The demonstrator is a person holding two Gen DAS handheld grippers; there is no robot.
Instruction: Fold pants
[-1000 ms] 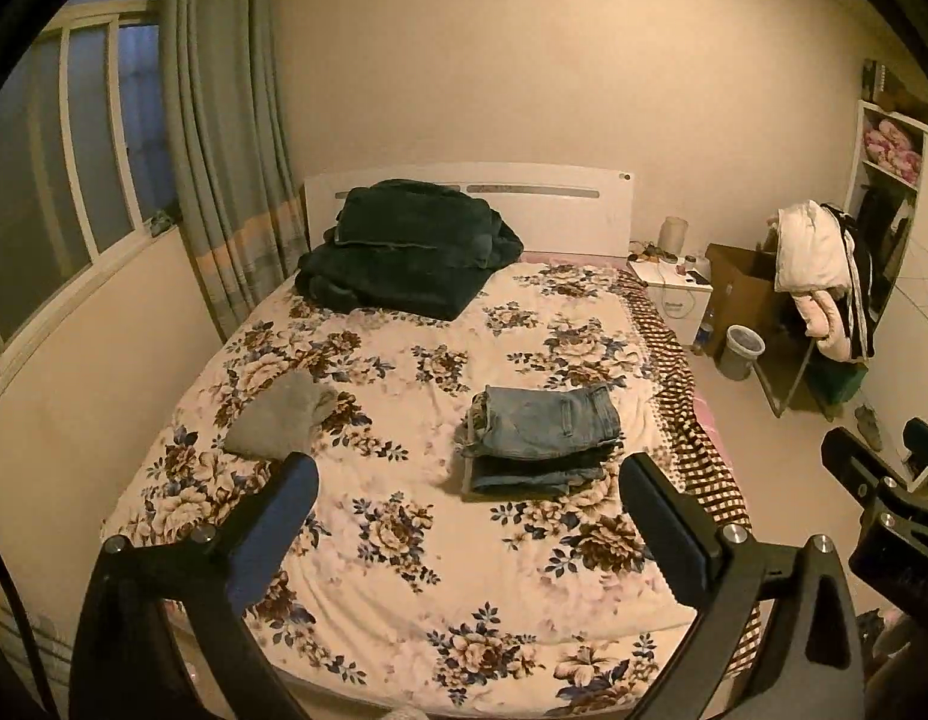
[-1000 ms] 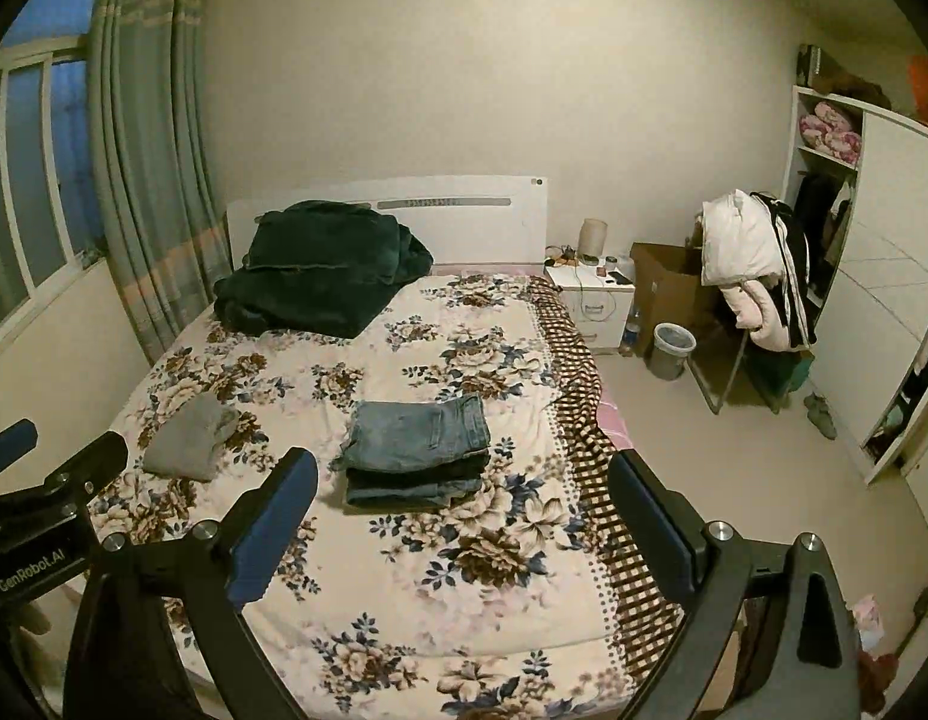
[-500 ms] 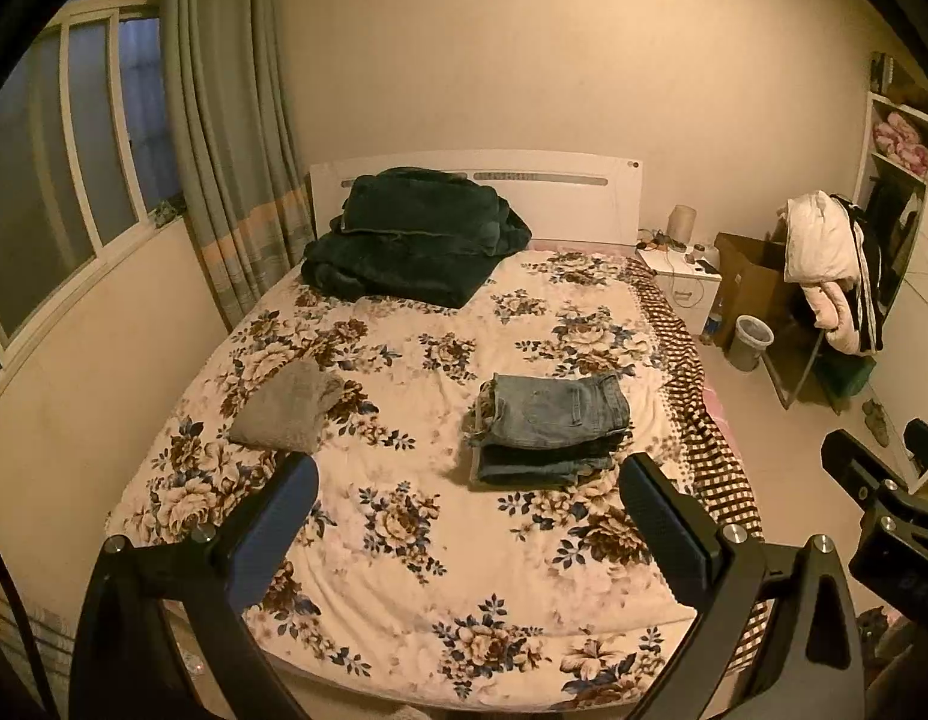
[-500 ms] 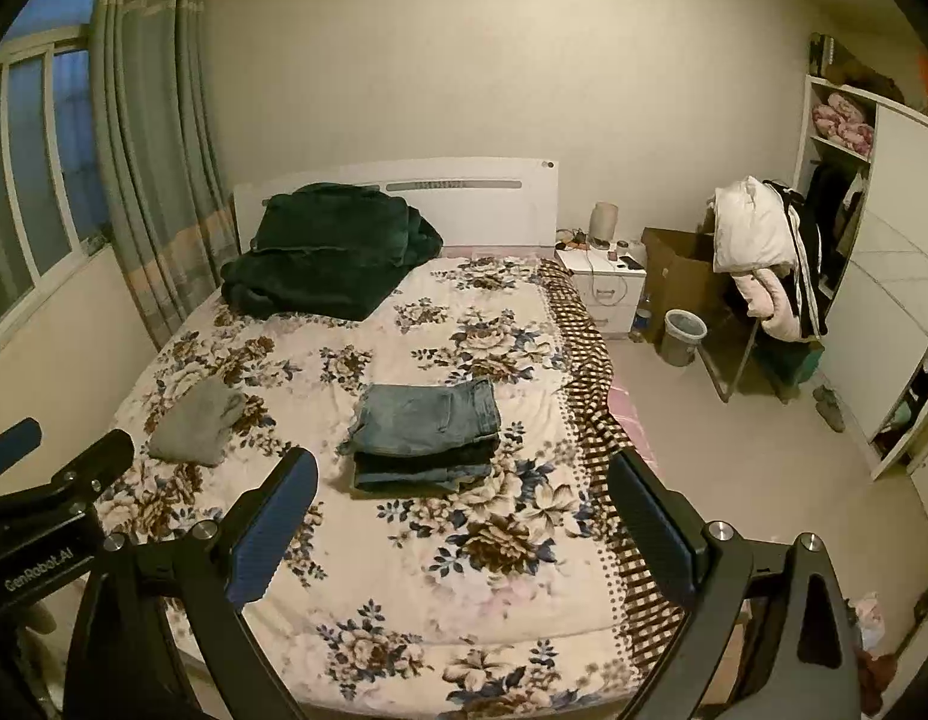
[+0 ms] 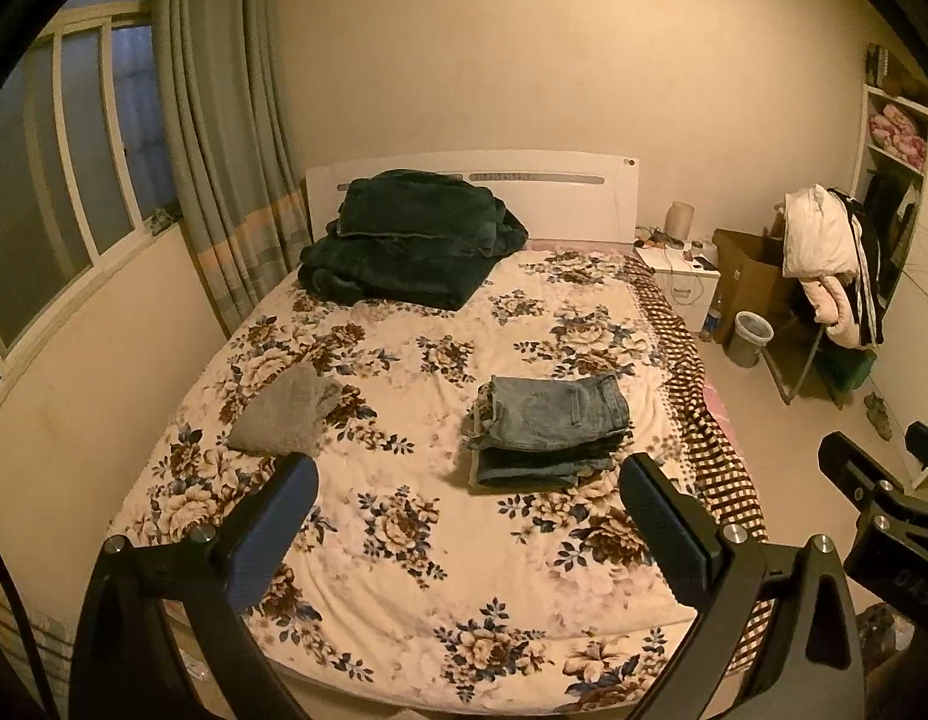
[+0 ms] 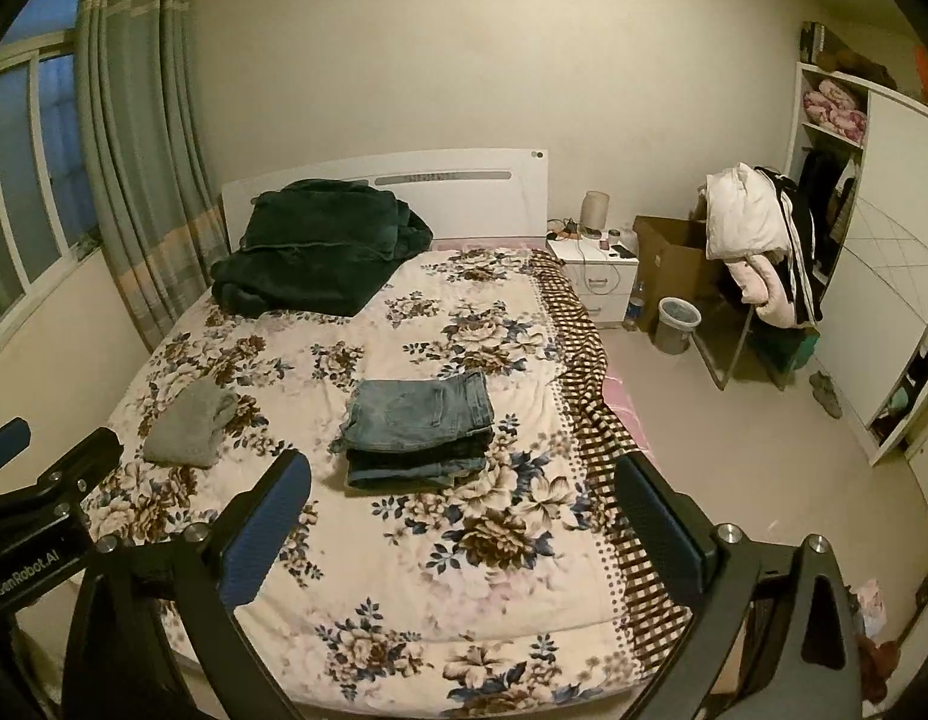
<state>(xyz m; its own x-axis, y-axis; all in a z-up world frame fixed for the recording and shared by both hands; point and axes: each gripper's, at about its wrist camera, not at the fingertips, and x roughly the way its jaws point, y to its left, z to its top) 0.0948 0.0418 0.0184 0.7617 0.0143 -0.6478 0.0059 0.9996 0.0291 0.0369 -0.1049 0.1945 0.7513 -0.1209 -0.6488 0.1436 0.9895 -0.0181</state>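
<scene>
Folded blue jeans [image 5: 551, 429] lie in a neat stack on the floral bedspread [image 5: 404, 540], right of the bed's middle; they also show in the right wrist view [image 6: 419, 429]. My left gripper [image 5: 467, 510] is open and empty, held back from the bed's foot, well short of the jeans. My right gripper [image 6: 461, 507] is open and empty, also back from the foot of the bed. The left gripper's body shows at the left edge of the right wrist view [image 6: 38, 498]; the right gripper's body shows at the right edge of the left wrist view [image 5: 878, 510].
A folded grey garment [image 5: 287, 411] lies on the bed's left side. A dark green blanket pile [image 5: 404, 240] sits by the headboard. Right of the bed stand a nightstand [image 6: 596, 279], a waste bin [image 6: 677, 324], a cardboard box [image 6: 674, 264], a clothes-laden chair [image 6: 758, 264] and a wardrobe [image 6: 884, 252].
Both grippers have drawn back and upward from the bed, so more of the bed's foot shows. The jeans and other clothes have not moved. Both grippers stay open.
</scene>
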